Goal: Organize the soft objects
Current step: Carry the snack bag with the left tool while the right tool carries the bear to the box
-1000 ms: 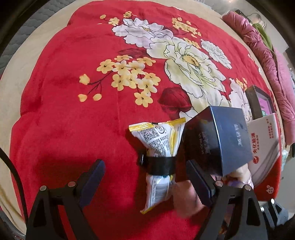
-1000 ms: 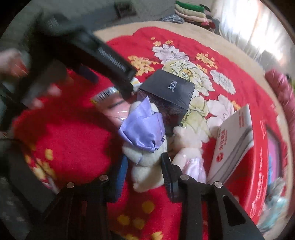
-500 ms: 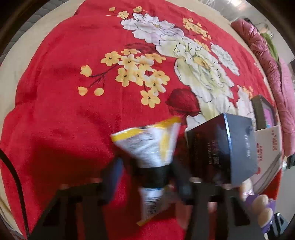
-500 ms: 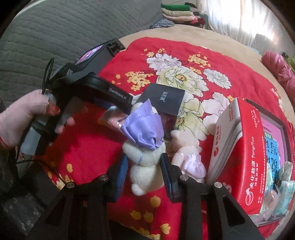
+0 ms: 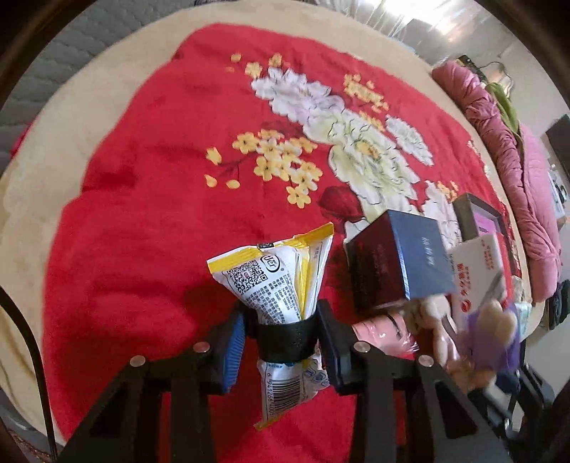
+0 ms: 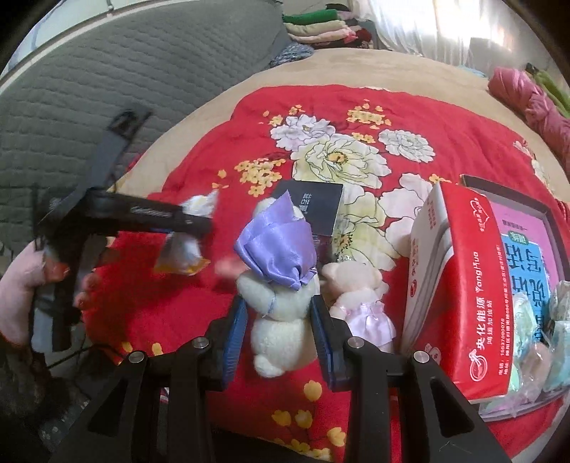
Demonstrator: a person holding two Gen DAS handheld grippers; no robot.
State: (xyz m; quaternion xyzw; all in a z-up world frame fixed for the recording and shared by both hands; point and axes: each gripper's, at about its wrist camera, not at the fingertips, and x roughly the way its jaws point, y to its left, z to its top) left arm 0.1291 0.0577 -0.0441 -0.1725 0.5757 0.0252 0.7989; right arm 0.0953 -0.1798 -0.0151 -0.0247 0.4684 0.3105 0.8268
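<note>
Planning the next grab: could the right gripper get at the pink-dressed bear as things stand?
Probably not yet. The right gripper is shut on the purple-dressed bear, so its jaws are full. The pink-dressed bear lies just right of it on the blanket, uncovered, so access looks free once emptied.

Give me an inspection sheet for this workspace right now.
Surface: red floral blanket on a bed.
Job's things: snack packet, black band around its middle; white plush in purple; pink-dressed plush beside it.
Clutter: dark box, red-and-white carton, tray of packets.
Grippers: left gripper shut on the packet; right gripper shut on the white plush.
Cables: black cable, left edge.
Surroundings: folded clothes, pink quilt.
</note>
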